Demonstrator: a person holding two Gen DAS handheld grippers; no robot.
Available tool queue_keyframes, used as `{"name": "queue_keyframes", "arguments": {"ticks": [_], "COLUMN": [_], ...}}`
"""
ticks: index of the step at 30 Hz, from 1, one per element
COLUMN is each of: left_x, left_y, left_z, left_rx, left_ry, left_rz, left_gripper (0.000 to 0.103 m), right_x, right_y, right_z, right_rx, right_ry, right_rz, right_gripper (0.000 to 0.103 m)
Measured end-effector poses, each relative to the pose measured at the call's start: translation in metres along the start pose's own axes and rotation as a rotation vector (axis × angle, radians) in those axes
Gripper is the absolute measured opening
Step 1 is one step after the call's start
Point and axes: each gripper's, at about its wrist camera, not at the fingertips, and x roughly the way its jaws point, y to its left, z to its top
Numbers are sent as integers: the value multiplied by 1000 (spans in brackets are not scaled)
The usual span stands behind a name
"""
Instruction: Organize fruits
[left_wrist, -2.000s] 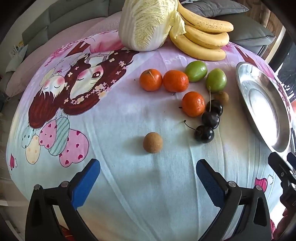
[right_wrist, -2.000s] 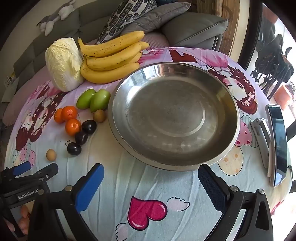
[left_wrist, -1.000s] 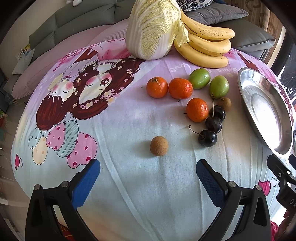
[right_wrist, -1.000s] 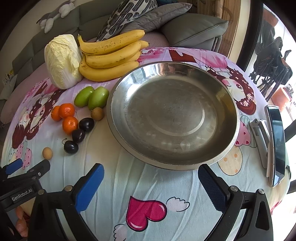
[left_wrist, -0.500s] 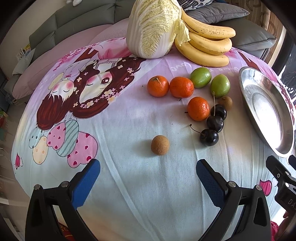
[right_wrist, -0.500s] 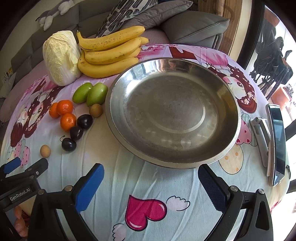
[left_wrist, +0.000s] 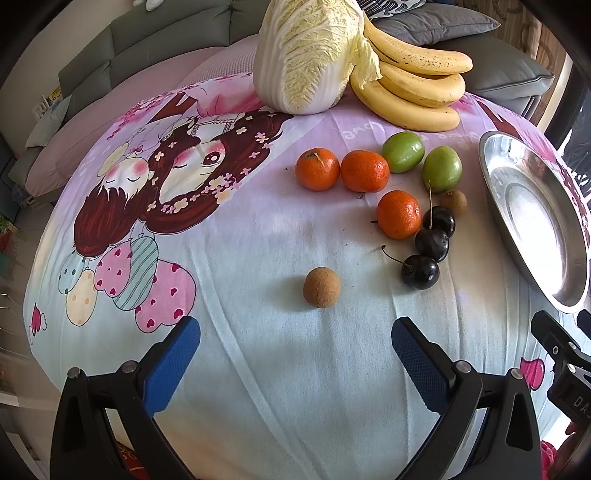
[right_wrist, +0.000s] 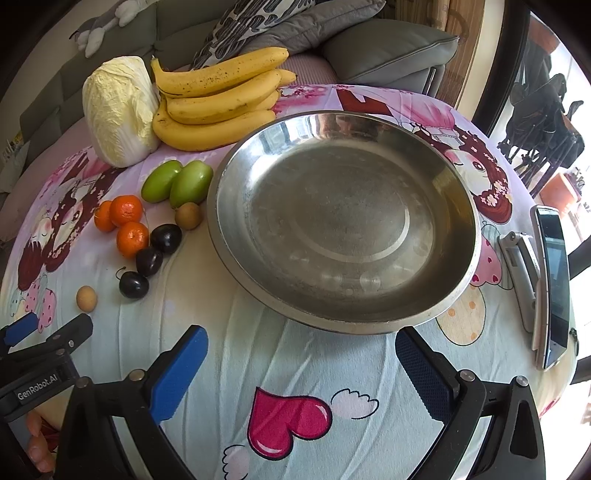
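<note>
My left gripper (left_wrist: 295, 354) is open and empty, just short of a round brown longan (left_wrist: 321, 287) on the cartoon tablecloth. Beyond lie three dark cherries (left_wrist: 431, 244), three mandarins (left_wrist: 364, 171), two green fruits (left_wrist: 441, 168) and a small kiwi (left_wrist: 453, 202). My right gripper (right_wrist: 301, 365) is open and empty at the near rim of an empty steel bowl (right_wrist: 343, 236). The same fruits lie left of the bowl in the right wrist view: cherries (right_wrist: 149, 260), mandarins (right_wrist: 126, 211), longan (right_wrist: 86, 297).
A napa cabbage (left_wrist: 306, 55) and a banana bunch (left_wrist: 410, 85) sit at the table's far side. A phone (right_wrist: 552, 284) and a metal clip (right_wrist: 521, 269) lie right of the bowl. A grey sofa with cushions (right_wrist: 380, 48) stands behind.
My left gripper has shifted slightly, so the longan sits closer to centre between its fingers. My right gripper has edged toward the bowl. Both stay open; no fruit has moved.
</note>
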Motion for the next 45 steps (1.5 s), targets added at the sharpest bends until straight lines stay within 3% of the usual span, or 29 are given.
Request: {"name": "queue_keyframes", "arguments": {"ticks": [39,45], "left_x": [7,8], "left_y": [0,4], "left_z": [-1,2], "left_rx": [-10,-28], "left_ry": [40,54], "left_rz": [0,-45], "left_gripper": [103,103], "right_x": [6,4], "right_y": [-3,-1], "right_z": [1,0], "right_rx": [11,10], "right_ry": [38,40], "right_rz": [-8,30], "right_gripper": [103,103]}}
